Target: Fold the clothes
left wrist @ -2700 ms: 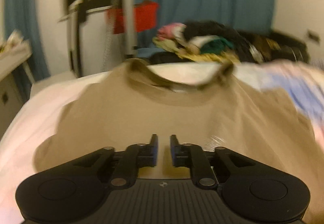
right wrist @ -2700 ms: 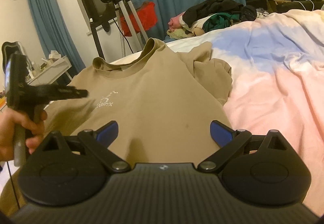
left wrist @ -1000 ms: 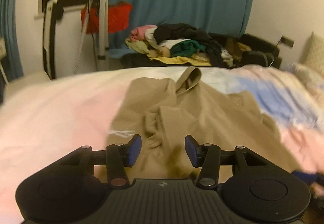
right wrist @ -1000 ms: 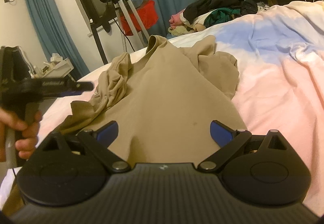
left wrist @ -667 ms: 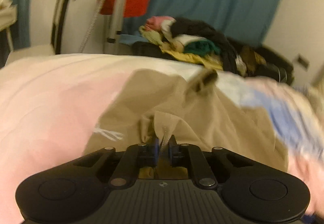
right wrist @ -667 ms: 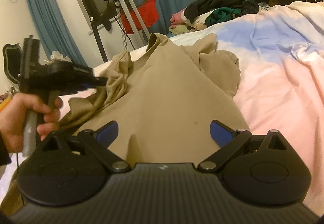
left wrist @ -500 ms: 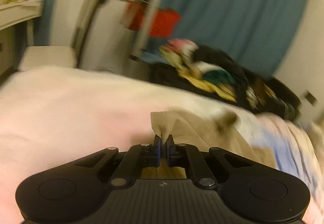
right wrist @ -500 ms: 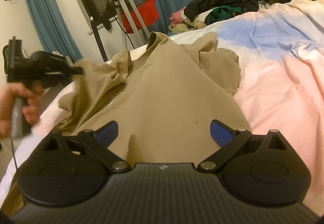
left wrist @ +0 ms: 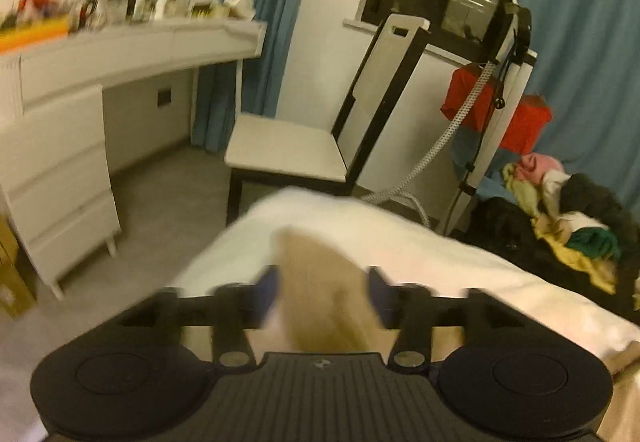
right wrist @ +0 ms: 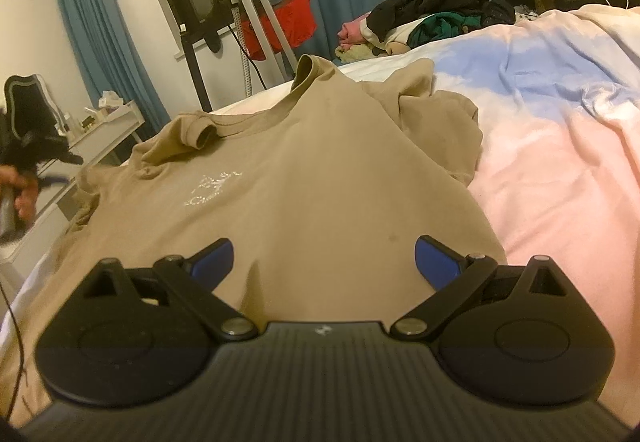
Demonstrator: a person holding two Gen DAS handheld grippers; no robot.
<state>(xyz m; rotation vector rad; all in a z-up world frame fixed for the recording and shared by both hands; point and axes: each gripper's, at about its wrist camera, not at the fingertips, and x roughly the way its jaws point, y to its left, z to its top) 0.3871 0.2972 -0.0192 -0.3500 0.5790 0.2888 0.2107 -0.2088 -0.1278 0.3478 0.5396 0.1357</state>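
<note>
A tan T-shirt (right wrist: 304, 202) with a small white chest print lies spread front-up on the bed, collar toward the far edge. Its right sleeve is bunched beside it. My right gripper (right wrist: 324, 262) is open and empty, low over the shirt's lower part. My left gripper (left wrist: 322, 288) is open, and a tan sleeve (left wrist: 320, 290) lies loose between its blurred fingers at the bed's left edge. In the right wrist view the left gripper (right wrist: 52, 158) shows blurred at the far left, held by a hand.
The bed has a pink, blue and white cover (right wrist: 560, 130). A clothes pile (right wrist: 432, 14) lies beyond the bed. A white chair (left wrist: 320, 146), a white dresser (left wrist: 60, 162) and a garment steamer stand (left wrist: 496, 90) are off the bed's left side.
My left gripper pinched the folded-in sleeve, pulled it out to the left and has opened. The shirt now lies spread flat. The right gripper has not moved.
</note>
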